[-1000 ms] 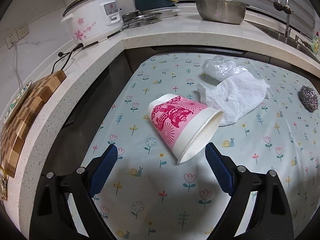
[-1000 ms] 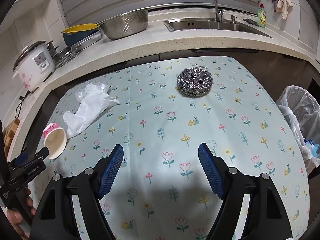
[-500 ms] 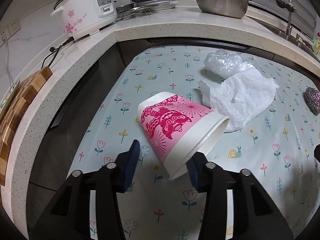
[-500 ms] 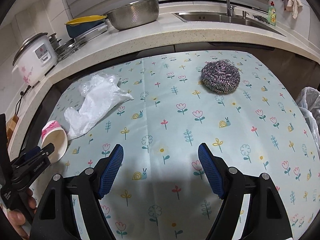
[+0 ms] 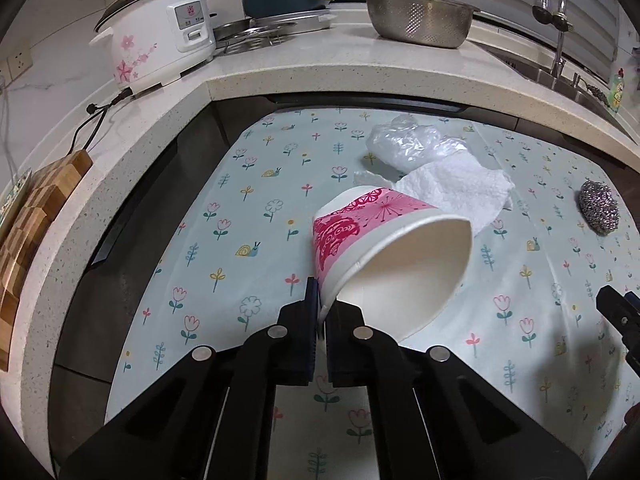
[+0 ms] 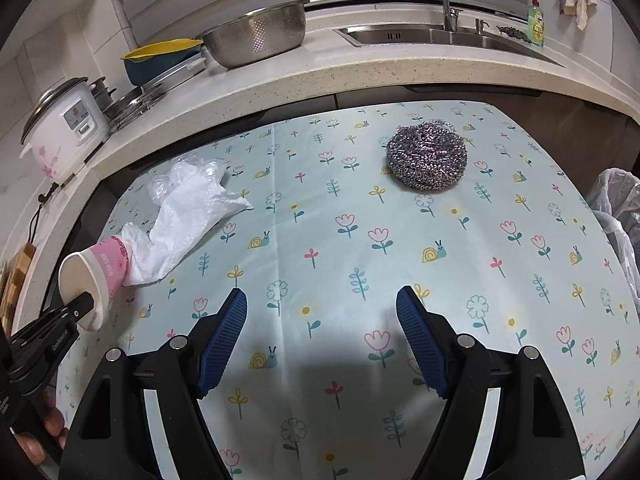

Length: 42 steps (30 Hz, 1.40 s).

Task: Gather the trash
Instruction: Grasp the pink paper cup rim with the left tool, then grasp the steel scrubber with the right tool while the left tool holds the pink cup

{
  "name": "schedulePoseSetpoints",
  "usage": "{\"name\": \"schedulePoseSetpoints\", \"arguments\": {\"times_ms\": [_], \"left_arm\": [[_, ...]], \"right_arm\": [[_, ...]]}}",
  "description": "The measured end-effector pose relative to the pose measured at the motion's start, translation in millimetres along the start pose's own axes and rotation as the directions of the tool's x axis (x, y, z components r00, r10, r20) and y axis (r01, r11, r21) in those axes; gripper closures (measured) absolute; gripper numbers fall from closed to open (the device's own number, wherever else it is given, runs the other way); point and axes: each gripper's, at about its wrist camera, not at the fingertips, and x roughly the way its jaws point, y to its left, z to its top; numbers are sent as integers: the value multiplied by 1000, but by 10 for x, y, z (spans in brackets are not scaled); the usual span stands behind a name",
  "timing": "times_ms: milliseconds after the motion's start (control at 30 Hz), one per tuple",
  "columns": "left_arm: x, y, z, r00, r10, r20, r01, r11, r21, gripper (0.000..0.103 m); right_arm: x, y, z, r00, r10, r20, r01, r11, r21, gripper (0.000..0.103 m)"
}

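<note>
My left gripper is shut on the rim of a pink-and-white paper cup, which is tilted with its mouth toward me, lifted a little off the flowered tablecloth. The cup also shows at the far left of the right wrist view. A crumpled white paper towel and a clear plastic bag lie just behind the cup. A steel wool scourer lies at the table's far right. My right gripper is open and empty above the table's middle.
A bin with a clear liner stands off the table's right edge. The stone counter wraps behind, holding a rice cooker, a steel colander and a sink. A wooden board lies at left.
My left gripper has closed on the cup's rim and raised it from lying on the cloth. My right gripper has moved forward over the table, staying open.
</note>
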Motion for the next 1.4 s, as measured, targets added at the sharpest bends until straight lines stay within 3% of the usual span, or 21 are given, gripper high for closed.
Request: {"name": "schedulePoseSetpoints", "arguments": {"times_ms": [267,533,800,1067,1200,1400], "left_arm": [[-238,-581,169,993,-104,50,100,993,65,100],[-198,-1264,433,981,-181,71,172,978,118,100],[-53,-1624,592,980,-184,72,173,975,137,100],[109,-1875,708,982,-179,65,167,972,165,100],[138,-1974,730,982,-180,61,168,971,171,100],[46,-2051,689,980,-189,63,175,968,182,100]], "right_arm": [[67,-409,234,998,-47,29,45,997,60,29],[367,-681,572,997,-72,34,69,995,71,29],[729,-823,906,996,-84,19,82,994,67,28],[920,-811,1003,997,-80,-5,80,996,33,28],[905,-828,978,998,-62,-6,63,998,20,34],[690,-931,830,999,-39,-5,39,998,49,35]]}}
